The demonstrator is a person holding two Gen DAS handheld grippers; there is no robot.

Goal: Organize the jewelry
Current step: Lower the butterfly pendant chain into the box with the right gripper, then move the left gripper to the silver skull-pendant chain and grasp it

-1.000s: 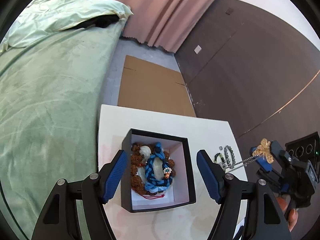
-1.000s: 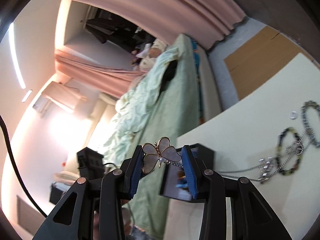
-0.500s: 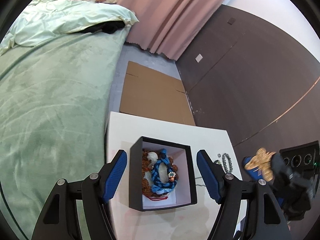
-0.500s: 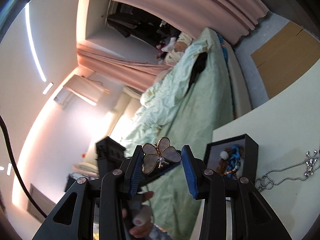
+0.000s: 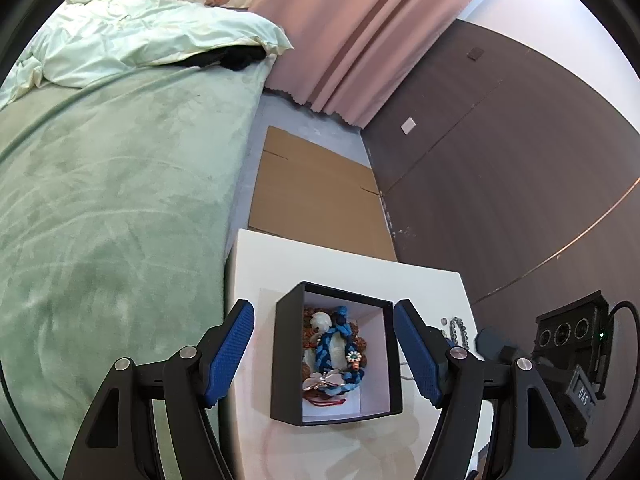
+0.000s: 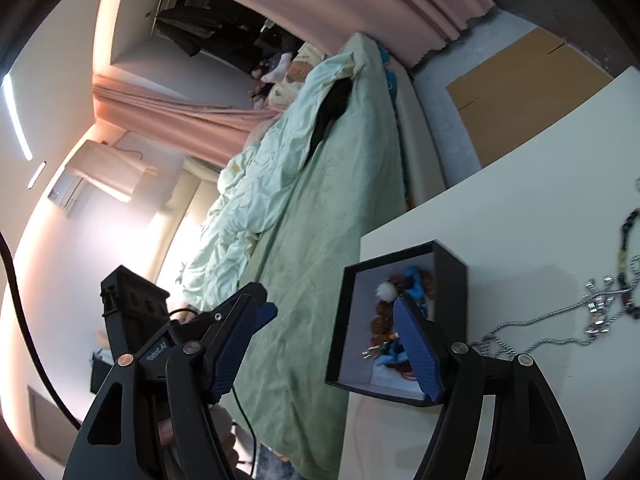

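- Over the left side of the white table (image 5: 344, 264), my left gripper (image 5: 324, 354) hangs with its jaws wide apart and nothing between the pads; the black box (image 5: 288, 360) sits below, framed by them but untouched.
- Inside that box, a butterfly pendant (image 5: 324, 380) now lies on top of the blue braided bracelet (image 5: 340, 344), near the front wall. A second ago it was not there.
- Further right, my right gripper (image 6: 328, 344) is opening, and nothing is between its pads. A second ago it pinched the butterfly pendant; that piece has dropped into the box.
- From the right wrist view the box (image 6: 452, 280) sits just past my right pad, and I can make out a glint of the pendant (image 6: 376, 350) inside.
- On the far right of the table, a silver chain (image 6: 532, 320) and a dark bead bracelet (image 6: 626, 236) lie loose. One piece is stowed, I judge; these are left.
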